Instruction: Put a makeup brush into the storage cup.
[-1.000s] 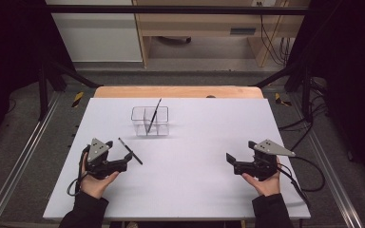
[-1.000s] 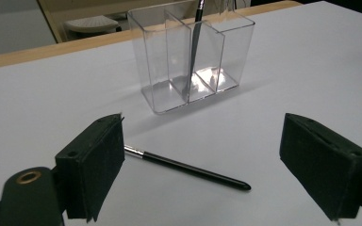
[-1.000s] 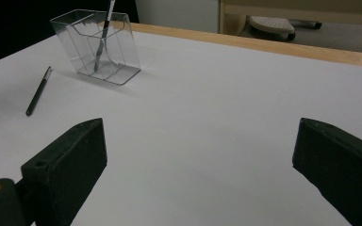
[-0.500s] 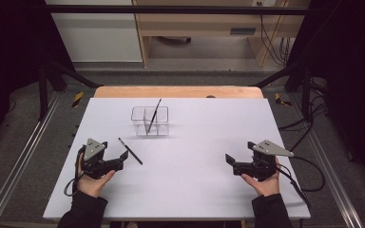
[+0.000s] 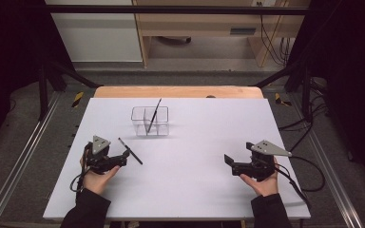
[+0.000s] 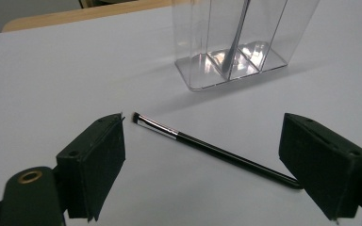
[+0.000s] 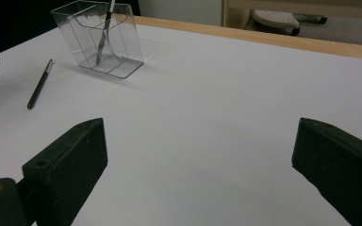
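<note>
1. The left gripper [image 6: 202, 155] is held wide open, nothing gripped; a black makeup brush [image 6: 207, 148] lies on the table between its jaws at frame centre.
2. The right gripper [image 7: 198, 165] is spread wide, empty.
3. The clear organiser [image 6: 238, 42] is cut off at the top edge.

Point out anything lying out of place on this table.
One thin black brush lies flat on the white table, loose in front of the clear organizer, while another brush stands leaning inside it. The left hand-held gripper sits open right beside the loose one. Nothing looks spilled or damaged.
</note>
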Demonstrator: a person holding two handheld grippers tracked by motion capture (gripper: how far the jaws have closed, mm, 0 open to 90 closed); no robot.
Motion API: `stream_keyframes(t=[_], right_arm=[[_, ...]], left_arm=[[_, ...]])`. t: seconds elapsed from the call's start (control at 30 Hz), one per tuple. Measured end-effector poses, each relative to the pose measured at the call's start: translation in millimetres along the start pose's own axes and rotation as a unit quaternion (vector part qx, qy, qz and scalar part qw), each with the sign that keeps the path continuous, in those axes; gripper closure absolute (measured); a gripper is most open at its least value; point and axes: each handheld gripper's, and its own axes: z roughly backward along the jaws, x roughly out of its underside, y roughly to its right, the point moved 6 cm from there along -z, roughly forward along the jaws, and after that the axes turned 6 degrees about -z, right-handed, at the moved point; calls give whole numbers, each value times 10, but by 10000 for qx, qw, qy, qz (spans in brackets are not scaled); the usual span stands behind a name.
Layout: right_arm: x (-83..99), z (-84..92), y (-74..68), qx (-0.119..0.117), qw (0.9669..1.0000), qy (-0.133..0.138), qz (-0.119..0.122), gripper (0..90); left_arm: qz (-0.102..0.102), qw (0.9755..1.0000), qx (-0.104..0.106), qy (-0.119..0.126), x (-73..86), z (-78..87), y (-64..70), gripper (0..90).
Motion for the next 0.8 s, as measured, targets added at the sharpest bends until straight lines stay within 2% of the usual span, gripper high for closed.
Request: stream_keyframes(t=[0.2, 0.33, 0.4, 0.8], right_arm=[[1, 4, -4, -19, 10000, 4, -9, 46], [3, -3, -8, -27, 10000, 4, -7, 46], [4, -2, -9, -30, 10000, 5, -5, 46], [23, -23, -19, -19, 10000, -42, 18, 46]], left_arm=[[105, 9999, 8, -77, -26, -109, 42, 158], [53, 9997, 26, -226, -1, -193, 90, 165], [104, 9995, 48, -282, 22, -234, 114, 170], [89, 9977, 137, -660, 156, -398, 213, 279]])
